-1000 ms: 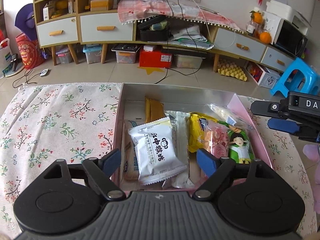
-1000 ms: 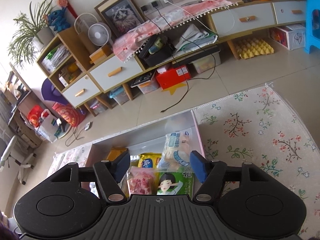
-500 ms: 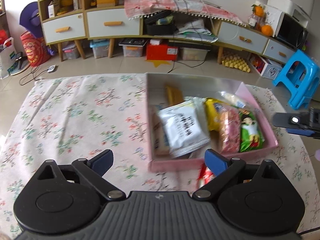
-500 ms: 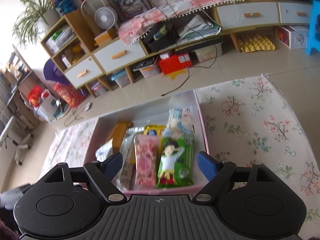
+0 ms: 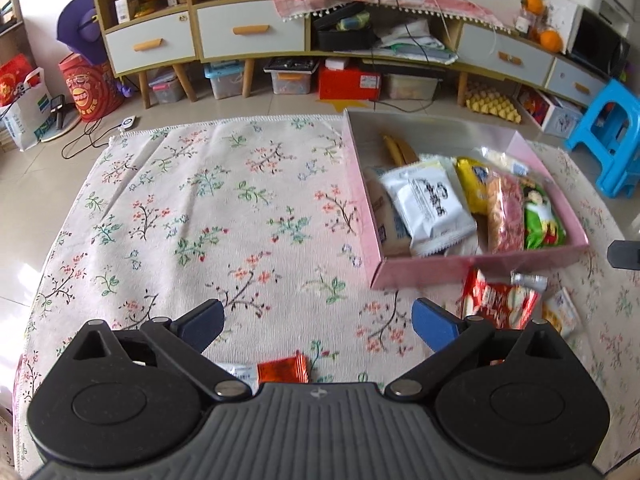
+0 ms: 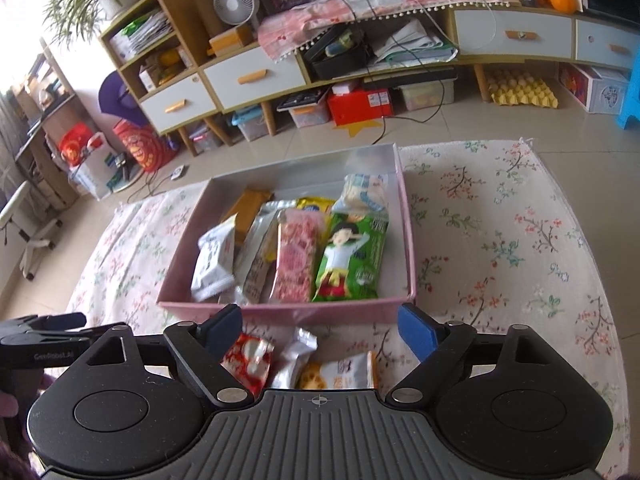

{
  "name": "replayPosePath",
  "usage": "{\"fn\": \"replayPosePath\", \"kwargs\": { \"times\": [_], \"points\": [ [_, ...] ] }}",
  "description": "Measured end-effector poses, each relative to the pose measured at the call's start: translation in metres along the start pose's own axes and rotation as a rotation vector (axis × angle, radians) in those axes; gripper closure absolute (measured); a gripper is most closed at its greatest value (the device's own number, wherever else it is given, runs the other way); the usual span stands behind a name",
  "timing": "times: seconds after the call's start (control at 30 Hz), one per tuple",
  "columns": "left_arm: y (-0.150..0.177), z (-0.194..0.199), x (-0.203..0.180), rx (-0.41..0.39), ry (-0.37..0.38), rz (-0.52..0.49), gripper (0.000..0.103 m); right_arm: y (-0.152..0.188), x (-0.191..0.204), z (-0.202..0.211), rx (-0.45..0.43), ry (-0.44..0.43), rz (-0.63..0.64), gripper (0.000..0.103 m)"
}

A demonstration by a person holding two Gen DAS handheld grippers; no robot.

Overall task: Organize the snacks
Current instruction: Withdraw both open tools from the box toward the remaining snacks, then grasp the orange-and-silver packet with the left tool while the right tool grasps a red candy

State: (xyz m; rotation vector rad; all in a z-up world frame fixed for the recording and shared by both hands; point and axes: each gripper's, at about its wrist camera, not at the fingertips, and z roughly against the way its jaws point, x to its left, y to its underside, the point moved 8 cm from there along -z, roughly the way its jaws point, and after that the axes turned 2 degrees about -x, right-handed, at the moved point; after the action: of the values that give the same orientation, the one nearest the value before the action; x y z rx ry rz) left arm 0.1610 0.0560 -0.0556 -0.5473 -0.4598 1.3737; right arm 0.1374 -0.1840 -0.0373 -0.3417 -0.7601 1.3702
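Note:
A pink box (image 5: 476, 270) on the floral cloth holds several snack packets, among them a white one (image 5: 428, 204), a pink one (image 6: 296, 256) and a green one (image 6: 352, 256). In front of the box lie a red-and-white packet (image 6: 248, 362), a silver packet (image 6: 296, 356) and a white-and-orange packet (image 6: 340, 374). My right gripper (image 6: 320, 330) hovers over these three, jaws opening, nothing between the pads. My left gripper (image 5: 318, 324) hangs over bare cloth left of the box, jaws opening and empty. A small orange-red packet (image 5: 283, 369) lies just under it.
The floral cloth (image 5: 192, 208) covers a low table whose far edge meets tiled floor. A long cabinet (image 5: 248, 36) with drawers lines the back wall. A blue stool (image 5: 612, 140) stands at the right. The other gripper's body (image 6: 40, 340) shows at the left edge.
Both grippers have drawn back from over the box to its near side, and their jaws have widened. The left one has also shifted leftward. Loose packets in front of the box have come into view.

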Motion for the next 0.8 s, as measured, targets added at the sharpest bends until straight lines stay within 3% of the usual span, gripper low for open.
{"fn": "replayPosePath", "kwargs": {
  "times": [0.33,0.63,0.8],
  "points": [
    [0.024,-0.008,0.007,0.062,-0.009,-0.093,0.003,0.034,0.025,-0.004,0.09,-0.035,0.082,0.013],
    [0.044,-0.018,0.032,0.195,-0.064,-0.055,0.005,0.064,0.031,-0.023,0.237,-0.011,0.072,0.013],
    [0.05,-0.02,0.038,0.233,-0.043,-0.002,0.012,0.074,0.039,-0.031,0.292,-0.012,0.076,0.013]
  ]
}}
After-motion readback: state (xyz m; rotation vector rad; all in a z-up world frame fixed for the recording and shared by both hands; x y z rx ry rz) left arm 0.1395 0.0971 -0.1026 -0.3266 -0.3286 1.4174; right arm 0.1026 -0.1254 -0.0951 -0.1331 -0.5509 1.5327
